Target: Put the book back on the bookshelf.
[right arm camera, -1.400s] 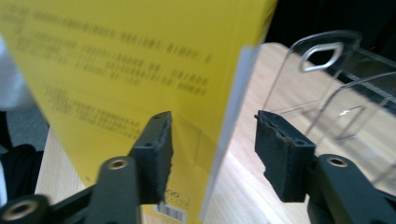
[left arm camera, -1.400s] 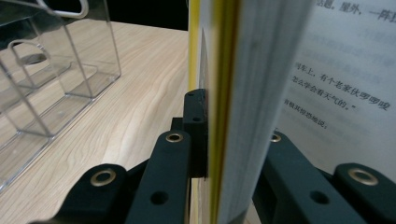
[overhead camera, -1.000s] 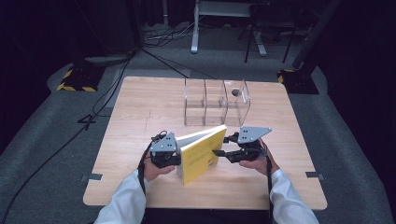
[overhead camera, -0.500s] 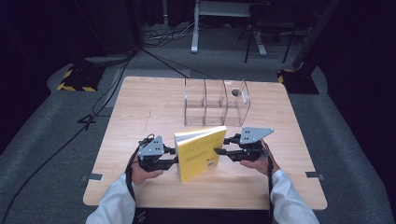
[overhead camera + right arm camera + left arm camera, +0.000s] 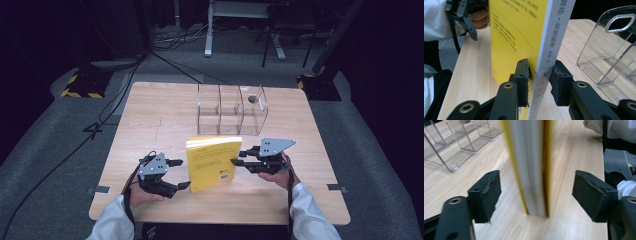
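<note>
A yellow book (image 5: 212, 162) stands upright on its bottom edge on the wooden table (image 5: 155, 115). My right gripper (image 5: 236, 161) is shut on the book's spine side; in the right gripper view its pads (image 5: 523, 77) squeeze the white spine (image 5: 549, 50). My left gripper (image 5: 182, 174) hovers open just left of the book's free edge. In the left gripper view the page edge (image 5: 530, 167) stands between the spread pads (image 5: 486, 195), touching neither.
A clear acrylic divider rack (image 5: 230, 109) with three slots stands behind the book, with a small dark object (image 5: 252, 99) at its right end. Dark floor, cables and stands surround the table.
My left gripper has let go of the book and drawn back to the left and toward the front edge. The book has swung more upright in the right gripper.
</note>
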Available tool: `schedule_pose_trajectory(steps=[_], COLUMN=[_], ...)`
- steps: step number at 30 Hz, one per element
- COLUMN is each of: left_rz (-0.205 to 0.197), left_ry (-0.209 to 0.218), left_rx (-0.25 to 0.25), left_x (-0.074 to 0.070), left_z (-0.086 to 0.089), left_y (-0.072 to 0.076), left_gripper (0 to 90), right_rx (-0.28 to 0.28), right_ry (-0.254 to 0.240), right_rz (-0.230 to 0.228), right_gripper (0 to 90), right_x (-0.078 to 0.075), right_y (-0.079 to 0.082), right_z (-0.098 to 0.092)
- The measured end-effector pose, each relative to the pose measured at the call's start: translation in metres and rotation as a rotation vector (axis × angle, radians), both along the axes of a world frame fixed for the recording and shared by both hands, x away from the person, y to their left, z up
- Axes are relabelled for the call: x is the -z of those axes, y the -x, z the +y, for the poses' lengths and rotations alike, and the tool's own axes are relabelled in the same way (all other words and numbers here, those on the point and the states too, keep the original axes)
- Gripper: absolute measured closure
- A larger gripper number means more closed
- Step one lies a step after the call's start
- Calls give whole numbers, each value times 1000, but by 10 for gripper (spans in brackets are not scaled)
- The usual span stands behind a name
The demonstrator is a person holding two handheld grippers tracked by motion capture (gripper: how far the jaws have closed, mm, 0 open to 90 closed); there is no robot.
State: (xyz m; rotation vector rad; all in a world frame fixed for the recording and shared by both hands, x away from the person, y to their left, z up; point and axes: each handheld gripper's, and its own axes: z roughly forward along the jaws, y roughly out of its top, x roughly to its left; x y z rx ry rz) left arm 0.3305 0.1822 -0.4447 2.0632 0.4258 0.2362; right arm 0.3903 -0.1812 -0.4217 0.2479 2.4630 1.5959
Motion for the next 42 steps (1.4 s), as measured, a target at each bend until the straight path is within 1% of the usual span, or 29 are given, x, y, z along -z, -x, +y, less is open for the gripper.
schedule_pose_trajectory(steps=[1, 3, 5, 6, 7, 9, 10, 11, 12, 13, 14, 15, 16, 17, 18, 19, 21, 23, 26, 30, 34, 35, 37, 39, 40, 42], left_rz=[-4, -17, -21, -27, -27, -31, -32, -31, -29, -28, -28, -19, -25, -28, -36, -43, -31, -27, -25, -21, -21, -11, -18, -15, -13, -15], left_ry=[-4, -26, -11, -2, -2, 14, 20, 29, 33, 35, 37, 45, 41, 40, 42, 50, 73, 78, 77, 79, 87, 94, 88, 85, 81, 79], left_rx=[-2, -24, -42, -61, -61, -79, -87, -83, -81, -89, -82, -68, -60, -54, -56, -58, -43, -41, -14, -8, 9, 15, 24, 33, 37, 43], left_x=[0, 0, 1, 1, 1, 1, 1, 2, 2, 3, 3, 3, 3, 3, 3, 2, 2, 3, 2, 2, 2, 2, 2, 1, 1, 0], left_z=[-2, -8, -10, -11, -11, -12, -12, -12, -12, -14, -14, -15, -17, -18, -20, -20, -20, -19, -18, -18, -18, -19, -21, -23, -26, -29], left_y=[1, 0, -3, -4, -4, -10, -11, -13, -14, -16, -17, -18, -19, -19, -19, -20, -21, -22, -23, -23, -25, -25, -25, -25, -25, -26], left_gripper=[183, 181, 181, 181, 181, 187, 200, 231, 289, 302, 305, 335, 385, 406, 465, 494, 569, 610, 632, 648, 654, 654, 652, 651, 651, 652], right_rx=[0, -14, -10, -11, -11, -13, -15, -16, -15, -17, -21, -22, -21, -20, -21, -20, -28, -27, -26, -35, -39, -43, -54, -54, -48, -36], right_ry=[0, -6, -7, -8, -8, -12, -14, -14, -12, -13, -12, -12, -12, -8, -7, -7, -7, -5, 6, 4, -1, -3, 3, 13, 23, 27], right_rz=[-3, -1, -2, -1, -1, -1, -1, -2, -6, -9, -12, -12, -15, -18, -20, -20, -21, -25, -38, -36, -35, -32, -29, -37, -46, -55], right_gripper=[714, 719, 721, 721, 721, 724, 725, 725, 725, 725, 726, 726, 725, 726, 727, 729, 732, 734, 734, 725, 704, 701, 688, 686, 681, 681], right_x=[0, 0, 0, 1, 1, 1, 1, 1, 1, 1, 1, 1, 1, 1, 2, 2, 2, 2, 1, 1, 1, 1, 1, 2, 2, 2], right_y=[1, 1, 2, 2, 2, 3, 4, 5, 6, 7, 8, 9, 11, 12, 13, 15, 18, 20, 23, 25, 26, 26, 28, 30, 31, 32], right_z=[0, 1, 2, 1, 1, 1, 1, 1, 1, 0, 0, 0, -1, -2, -2, -3, -5, -5, -5, -3, -1, 0, 4, 7, 10, 12])
